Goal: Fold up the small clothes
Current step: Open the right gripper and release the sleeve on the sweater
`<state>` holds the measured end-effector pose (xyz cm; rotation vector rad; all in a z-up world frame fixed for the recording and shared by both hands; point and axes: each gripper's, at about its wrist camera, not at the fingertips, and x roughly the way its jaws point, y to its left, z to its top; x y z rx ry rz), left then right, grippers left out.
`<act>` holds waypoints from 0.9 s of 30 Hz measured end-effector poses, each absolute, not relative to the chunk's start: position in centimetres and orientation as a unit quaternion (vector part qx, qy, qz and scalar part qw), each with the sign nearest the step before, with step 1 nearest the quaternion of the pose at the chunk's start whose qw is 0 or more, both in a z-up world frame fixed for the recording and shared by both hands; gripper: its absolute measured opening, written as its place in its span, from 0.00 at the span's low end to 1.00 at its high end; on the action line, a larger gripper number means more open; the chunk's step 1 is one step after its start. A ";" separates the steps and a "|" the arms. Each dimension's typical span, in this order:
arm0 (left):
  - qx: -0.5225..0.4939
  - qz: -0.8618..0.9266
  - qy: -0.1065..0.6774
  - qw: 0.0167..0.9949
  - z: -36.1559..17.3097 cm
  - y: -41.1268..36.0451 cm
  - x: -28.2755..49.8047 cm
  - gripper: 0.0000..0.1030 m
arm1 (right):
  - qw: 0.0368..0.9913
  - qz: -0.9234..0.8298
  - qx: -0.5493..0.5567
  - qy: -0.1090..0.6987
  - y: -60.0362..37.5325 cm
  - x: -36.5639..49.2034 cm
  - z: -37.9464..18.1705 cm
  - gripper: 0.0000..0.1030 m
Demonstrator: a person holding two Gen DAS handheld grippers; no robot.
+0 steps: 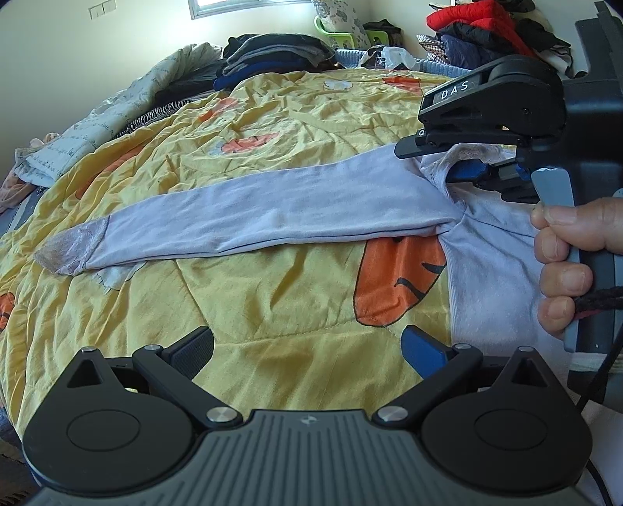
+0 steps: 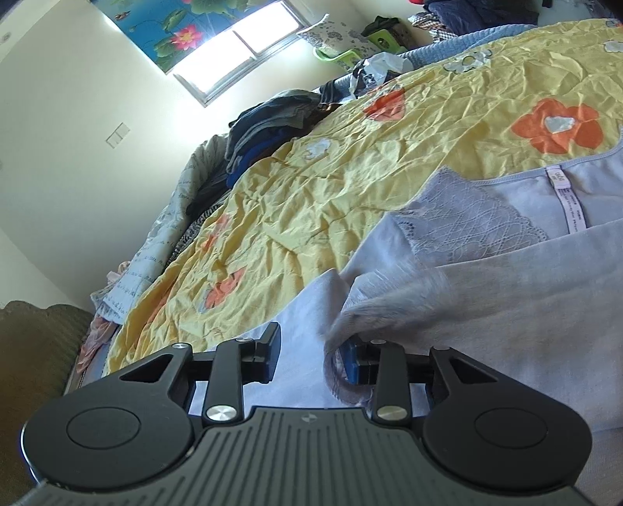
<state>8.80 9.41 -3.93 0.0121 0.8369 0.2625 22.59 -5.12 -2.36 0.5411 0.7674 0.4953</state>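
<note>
A lavender long-sleeved top (image 1: pixel 296 206) lies on a yellow flowered quilt (image 1: pixel 272 303). One sleeve stretches left, its lace cuff (image 1: pixel 70 249) at the far left. My left gripper (image 1: pixel 307 352) is open and empty, just above the quilt below the sleeve. My right gripper (image 1: pixel 444 163) is at the top's shoulder, one finger above and one below a fold of fabric. In the right wrist view the right gripper (image 2: pixel 311 358) stands open, cloth (image 2: pixel 389 303) draped over its right finger (image 2: pixel 352 362). The lace neckline (image 2: pixel 475 222) and label (image 2: pixel 568 202) lie beyond.
A stack of dark folded clothes (image 1: pixel 268 54) sits at the quilt's far edge, with a grey printed blanket (image 1: pixel 97 124) on the left. More clothes, red and dark (image 1: pixel 483 27), are piled at the back right. A green basket (image 2: pixel 346 54) stands by the wall.
</note>
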 end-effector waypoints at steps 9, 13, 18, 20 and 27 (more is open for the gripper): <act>0.006 0.132 0.405 0.905 -4.0 9.8 8.9 1.00 | 0.844 0.242 0.273 0.393 -5.3 22.9 -3.6 0.44; -0.001 0.140 0.408 0.902 -4.1 10.4 9.0 1.00 | 0.845 0.270 0.272 0.372 -5.4 22.1 -2.4 0.48; -0.002 0.142 0.407 0.902 -4.1 10.8 8.9 1.00 | 0.834 0.312 0.242 0.385 -3.6 22.3 -1.9 0.51; 0.000 0.148 0.407 0.901 -4.1 11.2 8.9 1.00 | 0.831 0.326 0.256 0.371 -3.6 22.0 -1.7 0.51; -0.032 0.177 0.410 0.894 -4.3 13.7 9.0 1.00 | 0.847 0.289 0.248 0.370 -5.2 21.1 -1.5 0.52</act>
